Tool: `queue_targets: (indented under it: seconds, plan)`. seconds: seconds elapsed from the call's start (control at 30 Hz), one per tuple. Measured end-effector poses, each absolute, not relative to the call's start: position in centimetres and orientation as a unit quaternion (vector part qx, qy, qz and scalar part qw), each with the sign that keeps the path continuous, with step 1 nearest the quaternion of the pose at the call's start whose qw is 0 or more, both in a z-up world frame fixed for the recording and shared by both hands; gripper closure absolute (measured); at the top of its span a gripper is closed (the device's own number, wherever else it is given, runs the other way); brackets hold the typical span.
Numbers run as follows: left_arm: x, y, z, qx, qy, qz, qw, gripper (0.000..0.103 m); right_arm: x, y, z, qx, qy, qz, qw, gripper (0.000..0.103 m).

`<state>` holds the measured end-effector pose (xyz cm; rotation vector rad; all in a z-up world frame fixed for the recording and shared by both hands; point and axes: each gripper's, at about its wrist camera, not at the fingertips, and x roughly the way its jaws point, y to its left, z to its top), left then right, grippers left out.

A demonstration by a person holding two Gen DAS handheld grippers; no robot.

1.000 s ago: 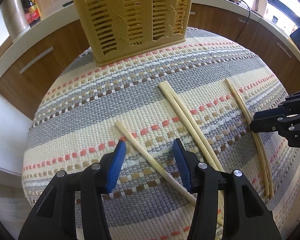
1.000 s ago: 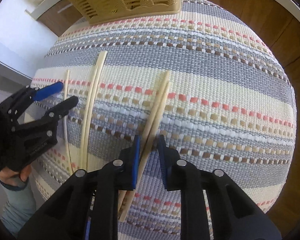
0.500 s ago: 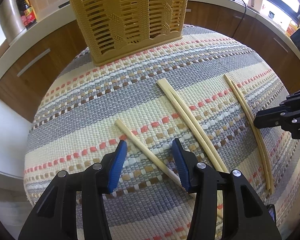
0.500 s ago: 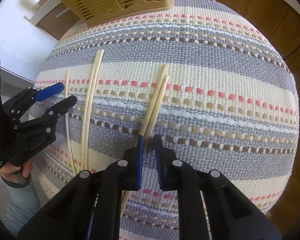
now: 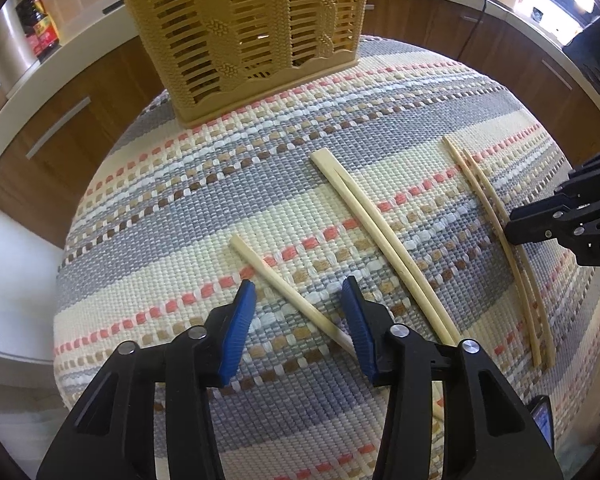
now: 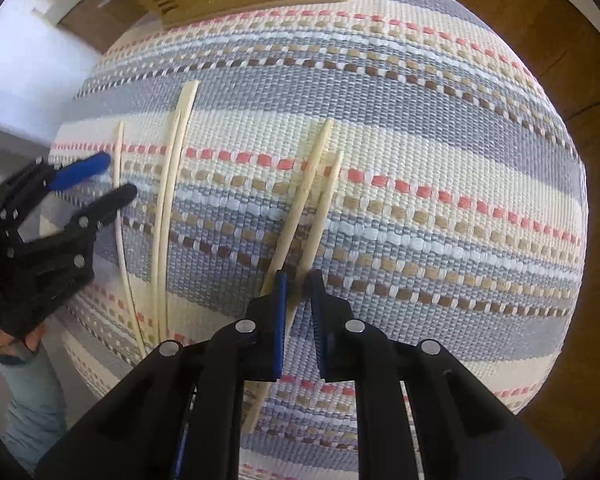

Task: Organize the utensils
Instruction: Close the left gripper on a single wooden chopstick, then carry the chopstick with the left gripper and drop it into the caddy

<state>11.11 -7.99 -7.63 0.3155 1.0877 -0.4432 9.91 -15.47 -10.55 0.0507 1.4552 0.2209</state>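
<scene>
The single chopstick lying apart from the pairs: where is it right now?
In the left wrist view the single chopstick lies slanted on the striped mat, between the closing left gripper's fingers, left of the middle pair.

Two fisheye views, each riding on a gripper, looking steeply down and forward along its fingers, close above the striped woven mat (image 5: 204, 216). Left wrist view: facing the yellow basket (image 5: 244, 28) at the far edge, kitchen counter (image 5: 60, 68) beyond. Right wrist view: nearer still, only the basket base visible. Shared: mat, basket, all chopsticks (image 6: 168, 200), and each view catching the other gripper at its edge.
</scene>
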Motion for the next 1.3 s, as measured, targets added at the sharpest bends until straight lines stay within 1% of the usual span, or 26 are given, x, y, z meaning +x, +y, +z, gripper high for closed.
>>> queue_targets:
  seconds: [0.07, 0.13, 0.2, 0.23, 0.37, 0.43, 0.5, 0.57, 0.63, 0.73, 0.8, 0.87, 1.07, 1.3]
  plan:
    - [10.8, -8.2, -7.6, 0.156, 0.505, -0.215, 0.821, 0.086, 9.7, -14.8, -10.5, -0.006, 0.655, 0.103, 0.749, 0.095]
    - [10.6, -8.4, -7.5, 0.171, 0.5, -0.223, 0.819, 0.096, 9.5, -14.5, -10.5, -0.016, 0.649, 0.105, 0.754, 0.095]
    - [10.6, -8.4, -7.4, 0.183, 0.495, -0.234, 0.816, 0.099, 9.4, -14.3, -10.5, -0.024, 0.644, 0.11, 0.757, 0.096]
    - [10.5, -8.3, -7.4, 0.188, 0.494, -0.239, 0.814, 0.099, 9.4, -14.3, -10.5, -0.025, 0.643, 0.111, 0.758, 0.098]
    - [10.4, -8.1, -7.3, 0.201, 0.495, -0.244, 0.809, 0.098, 9.1, -14.6, -10.3, -0.029, 0.637, 0.111, 0.762, 0.098]
    - [10.4, -8.3, -7.3, 0.208, 0.498, -0.229, 0.81, 0.087, 9.1, -14.8, -10.1, -0.03, 0.636, 0.115, 0.762, 0.098]
    - [10.4, -8.5, -7.4, 0.227, 0.499, -0.211, 0.81, 0.081, 9.2, -15.1, -10.1, -0.033, 0.635, 0.119, 0.762, 0.098]
    - [10.5, -8.7, -7.4, 0.239, 0.508, -0.205, 0.802, 0.081, 8.5, -15.7, -9.8, -0.037, 0.632, 0.123, 0.764, 0.098]
    - [10.5, -9.2, -7.4, 0.241, 0.52, -0.215, 0.791, 0.099, 8.2, -15.7, -9.6, -0.049, 0.621, 0.126, 0.772, 0.099]
    - [9.9, -10.1, -7.4, 0.268, 0.509, -0.208, 0.791, 0.099, 7.7, -15.7, -9.4, -0.058, 0.603, 0.134, 0.784, 0.099]
    - [9.8, -9.7, -7.0, 0.244, 0.507, -0.213, 0.799, 0.099, 7.2, -16.0, -8.9, -0.055, 0.588, 0.143, 0.794, 0.099]
    - [9.4, -9.3, -6.0, 0.222, 0.487, -0.217, 0.817, 0.099, 6.6, -16.4, -8.1, -0.052, 0.571, 0.152, 0.805, 0.099]
    - [8.3, -7.0, -0.2, 0.118, 0.402, -0.239, 0.876, 0.099, 4.2, -17.9, -4.3, -0.039, 0.504, 0.186, 0.843, 0.099]
    - [7.9, -5.5, 7.1, 0.036, 0.285, -0.24, 0.927, 0.099, 3.0, -19.0, 2.0, -0.012, 0.378, 0.226, 0.898, 0.099]
